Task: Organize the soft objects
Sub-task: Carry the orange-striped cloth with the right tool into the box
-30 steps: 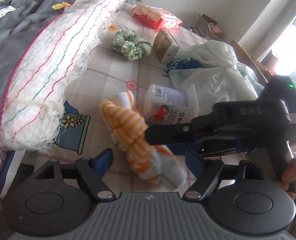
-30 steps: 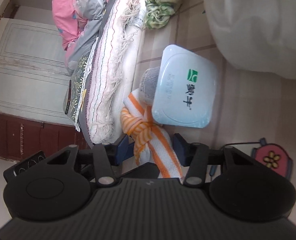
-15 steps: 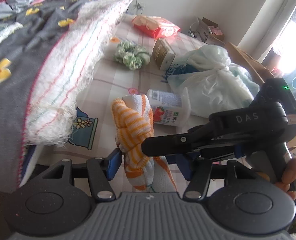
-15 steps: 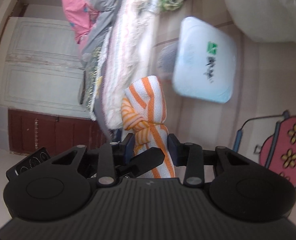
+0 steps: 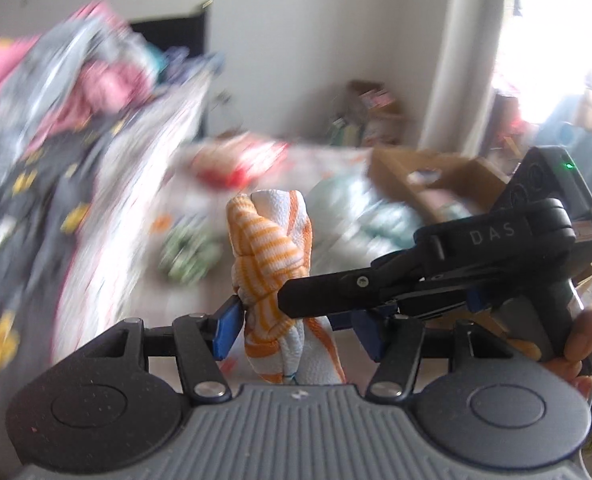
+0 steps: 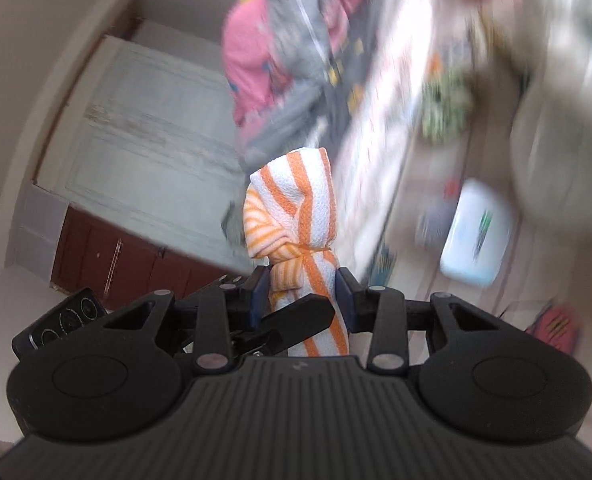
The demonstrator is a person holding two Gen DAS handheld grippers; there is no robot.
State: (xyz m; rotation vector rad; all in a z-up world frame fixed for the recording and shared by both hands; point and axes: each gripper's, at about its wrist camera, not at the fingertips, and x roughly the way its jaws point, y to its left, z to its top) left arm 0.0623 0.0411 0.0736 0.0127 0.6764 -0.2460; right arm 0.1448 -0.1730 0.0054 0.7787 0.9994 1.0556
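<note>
Right gripper point(image 6: 301, 294): we saw our blue pads point(image 6: 258, 292) pressed against both sides of the knotted orange-and-white striped towel point(image 6: 296, 220), the jaws narrowed to its width just below the knot.
Left gripper point(image 5: 297, 330): our jaws stood wider than the towel; the left pad point(image 5: 227, 330) touched the cloth, the right pad stood apart from it, so we held it loosely at most.
Crossing of tools: in the left wrist view the right gripper point(image 5: 296, 300) reached in from the right, its black finger tip lying across the towel point(image 5: 270, 256) at the knot.
Towel: it stood upright between both pairs of fingers, lifted clear of the bed, its rounded top above the knot.
Beyond the towel: we made out, heavily blurred, a green scrunchie point(image 5: 188, 254) to its left on the checked bed sheet point(image 5: 200, 280).
Right of the towel: a pale plastic bag point(image 5: 359, 220) and a cardboard box point(image 5: 435, 184) behind it.
Far side: a red packet point(image 5: 236, 160) and piled pink and grey bedding point(image 5: 56, 92).
Right wrist view: a white tissue pack point(image 6: 475, 236) lay right of the towel.
</note>
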